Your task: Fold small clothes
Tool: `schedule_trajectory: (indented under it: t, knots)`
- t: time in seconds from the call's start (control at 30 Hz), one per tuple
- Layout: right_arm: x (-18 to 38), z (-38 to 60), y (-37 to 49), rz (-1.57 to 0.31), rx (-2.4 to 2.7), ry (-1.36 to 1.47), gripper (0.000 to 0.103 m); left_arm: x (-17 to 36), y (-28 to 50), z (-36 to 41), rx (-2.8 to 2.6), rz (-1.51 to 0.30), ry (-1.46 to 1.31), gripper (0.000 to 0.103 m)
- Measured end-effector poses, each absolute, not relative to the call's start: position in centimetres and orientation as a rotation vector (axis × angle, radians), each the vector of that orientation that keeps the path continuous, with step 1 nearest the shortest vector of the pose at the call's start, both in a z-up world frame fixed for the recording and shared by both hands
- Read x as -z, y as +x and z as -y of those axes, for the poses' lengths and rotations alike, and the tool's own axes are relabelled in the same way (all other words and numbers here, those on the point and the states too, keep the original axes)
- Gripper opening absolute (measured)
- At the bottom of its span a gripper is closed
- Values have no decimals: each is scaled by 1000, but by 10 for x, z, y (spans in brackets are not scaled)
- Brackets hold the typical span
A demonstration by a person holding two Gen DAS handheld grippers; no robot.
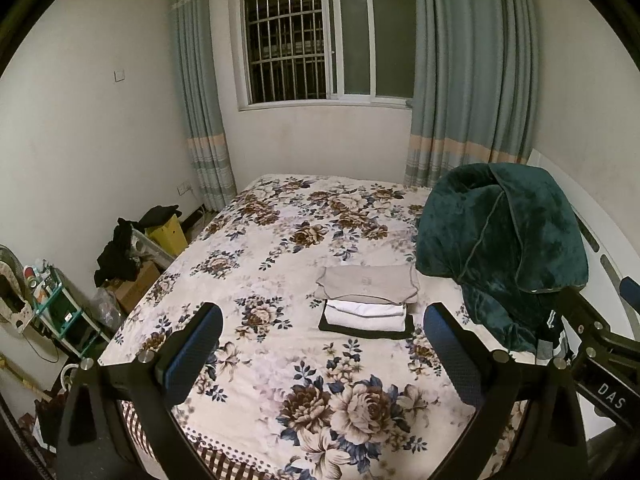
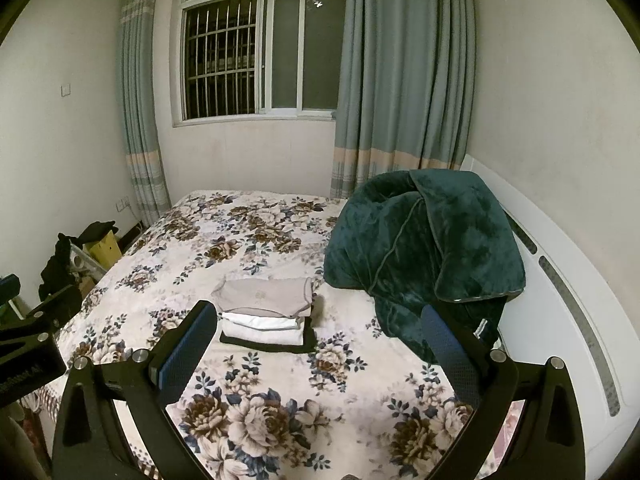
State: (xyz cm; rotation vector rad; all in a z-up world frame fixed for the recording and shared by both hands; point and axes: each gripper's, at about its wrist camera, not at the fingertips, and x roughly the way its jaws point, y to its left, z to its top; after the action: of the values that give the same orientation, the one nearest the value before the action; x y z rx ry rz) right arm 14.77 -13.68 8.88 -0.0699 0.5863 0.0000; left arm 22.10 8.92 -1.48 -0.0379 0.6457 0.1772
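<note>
A: While both sit above the near edge of the bed (image 1: 280, 400), left claw (image 1: 322, 350) is spread wide, nothing in it. Right claw (image 2: 318, 350) likewise released and empty.

B: Clothes?

A: Folded stack (image 1: 366, 300) mid-bed, ahead of both claws and apart from them. Black piece at the bottom, white in the middle, beige on top.

B: Beyond that?

A: Green plush blanket (image 2: 424, 248) heaped just right of the stack, against the white headboard (image 2: 560, 300). Window (image 1: 328, 40) and curtains (image 1: 472, 72) on the far wall.

We see a home bedroom: a bed with a floral-print cover (image 1: 280, 280), blue-grey striped curtains (image 1: 472, 80) flanking the far barred window (image 1: 288, 44).
</note>
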Motion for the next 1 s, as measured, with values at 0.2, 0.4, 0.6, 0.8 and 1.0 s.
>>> schedule_trajectory:
  t: [0.2, 0.4, 0.6, 0.8, 1.0]
  knots:
    - [-88, 136, 148, -583, 0, -69, 103, 15, 220, -89, -179, -646, -37, 103]
    - [-88, 137, 147, -583, 0, -70, 103, 15, 220, -90, -178, -645, -37, 103]
    - [-88, 136, 147, -582, 1, -71, 103, 15, 218, -91, -180, -643, -38, 103]
    - [-88, 136, 146, -584, -1, -71, 103, 16, 216, -92, -184, -644, -40, 103]
    - [-87, 136, 143, -581, -2, -73, 103, 15, 212, -97, -194, -644, -44, 103]
